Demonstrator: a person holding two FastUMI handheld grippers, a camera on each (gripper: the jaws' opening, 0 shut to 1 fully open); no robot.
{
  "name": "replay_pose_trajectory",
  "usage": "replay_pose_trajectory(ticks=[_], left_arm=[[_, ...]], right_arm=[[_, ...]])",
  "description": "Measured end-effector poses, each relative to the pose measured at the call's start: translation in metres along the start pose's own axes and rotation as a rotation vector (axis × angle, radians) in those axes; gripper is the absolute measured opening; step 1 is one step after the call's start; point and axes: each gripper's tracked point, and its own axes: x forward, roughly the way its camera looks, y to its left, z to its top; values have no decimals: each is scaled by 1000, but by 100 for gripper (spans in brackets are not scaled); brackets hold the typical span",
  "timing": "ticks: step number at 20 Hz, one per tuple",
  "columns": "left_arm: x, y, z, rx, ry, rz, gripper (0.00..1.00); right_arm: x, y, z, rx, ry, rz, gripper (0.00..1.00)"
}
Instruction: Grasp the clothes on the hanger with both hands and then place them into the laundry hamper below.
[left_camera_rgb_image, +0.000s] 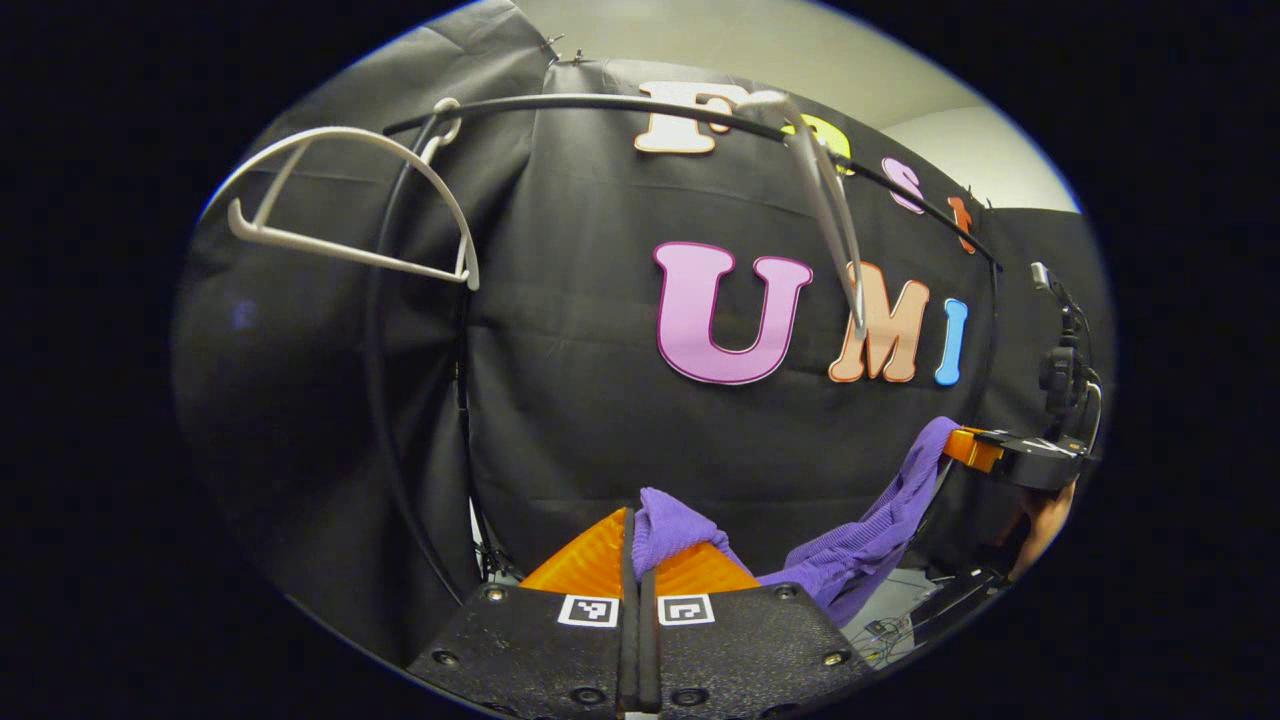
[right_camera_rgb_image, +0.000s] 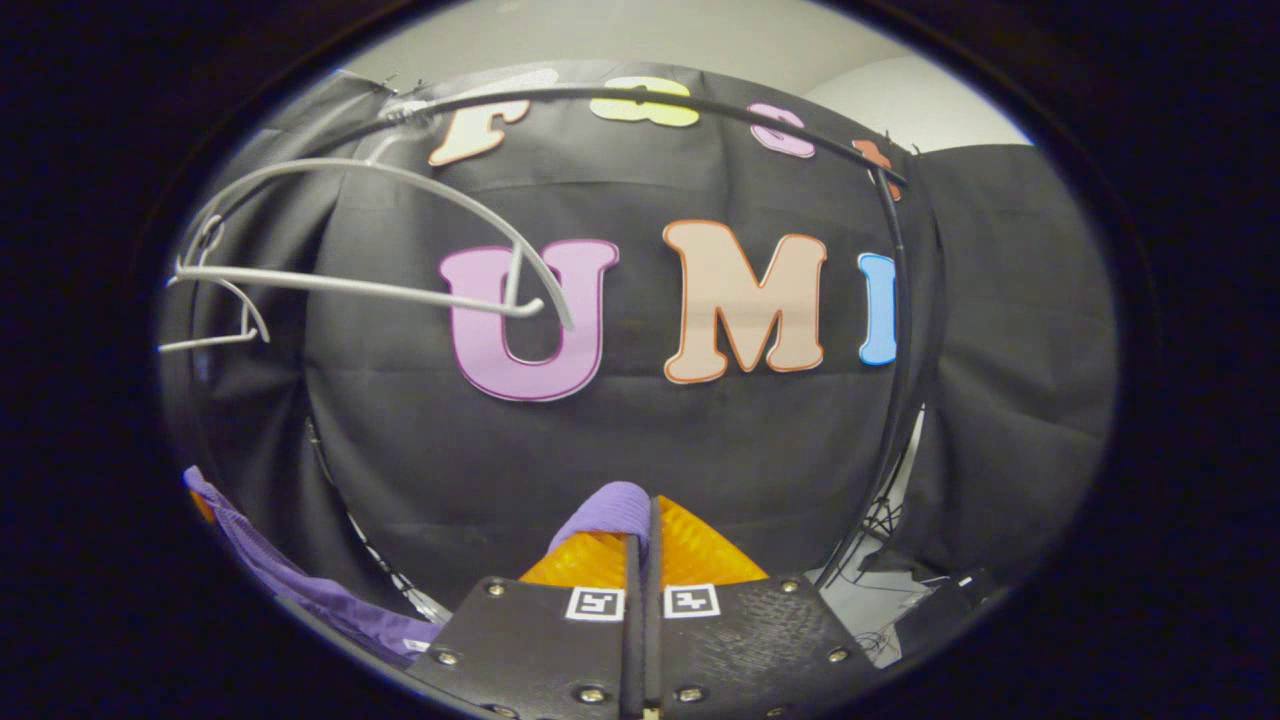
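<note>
Both grippers, left (left_camera_rgb_image: 637, 540) and right (right_camera_rgb_image: 643, 530), are pinching the purple garment (left_camera_rgb_image: 860, 545) tight below two bare hangers (left_camera_rgb_image: 350, 205) hanging on the rail (left_camera_rgb_image: 600, 100).

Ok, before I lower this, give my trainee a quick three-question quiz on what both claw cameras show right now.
1. True or false: the purple garment hangs on a white hanger.
2. Multiple choice: what does the left claw pinch? A) a hanger B) a fold of purple garment C) nothing
3. Fill in: in the left gripper view, the garment stretches from the left claw across to the ____ claw.

Key
1. False: both hangers on the black rail are bare.
2. B. The right claw likewise pinches purple fabric.
3. right
</note>
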Motion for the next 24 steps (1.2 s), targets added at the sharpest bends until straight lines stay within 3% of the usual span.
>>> replay_pose_trajectory(ticks=[8, 13, 18, 24], left_arm=[[-69, -54, 61, -2, -48, -29, 0], [-91, -88, 77, -6, -46, -45, 0], [-84, -131, 89, 16, -69, -103, 0], [-28, -177, 88, 27, -78, -193, 0]], right_arm=[[-107, -11, 51, 27, -32, 53, 0], [-146, -18, 65, 44, -34, 81, 0], [-151, -25, 75, 92, -42, 89, 0], [-114, -14, 74, 112, -35, 105, 0]])
